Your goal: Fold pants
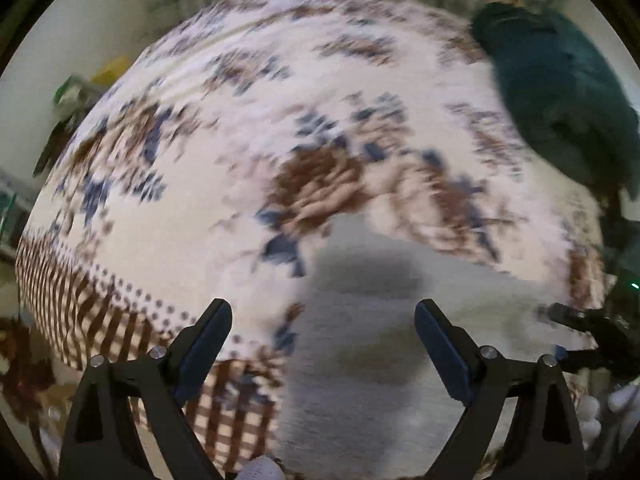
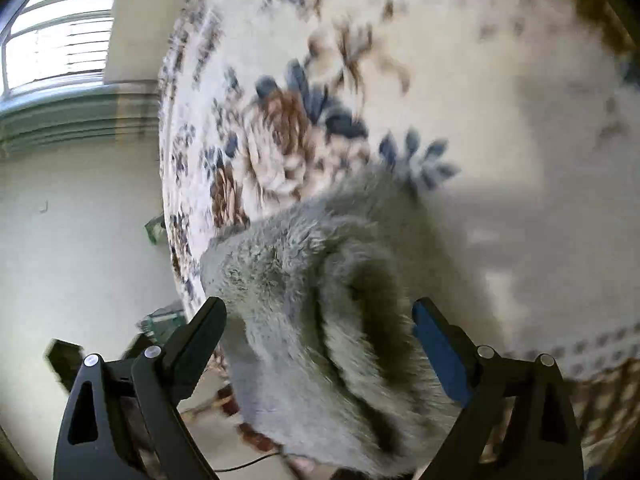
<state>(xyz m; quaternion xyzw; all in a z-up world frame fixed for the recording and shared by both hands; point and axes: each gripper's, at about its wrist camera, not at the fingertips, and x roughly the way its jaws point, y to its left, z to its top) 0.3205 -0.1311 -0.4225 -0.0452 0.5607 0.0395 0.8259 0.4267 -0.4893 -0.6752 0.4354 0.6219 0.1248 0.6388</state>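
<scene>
Grey fleece pants (image 1: 384, 344) lie on a table with a white floral cloth (image 1: 208, 128). In the left wrist view they spread flat under my left gripper (image 1: 323, 316), which is open and empty above them. In the right wrist view the pants (image 2: 320, 300) are bunched and folded over near the table's edge, with my right gripper (image 2: 319, 312) open around the bunched fabric, fingers apart on either side. Both views are motion-blurred.
A dark teal garment (image 1: 560, 92) lies at the far right of the table. The cloth (image 2: 360, 60) has a brown checked border (image 1: 80, 304) at the near edge. A window (image 2: 56, 28) and a wall are at the left of the right wrist view.
</scene>
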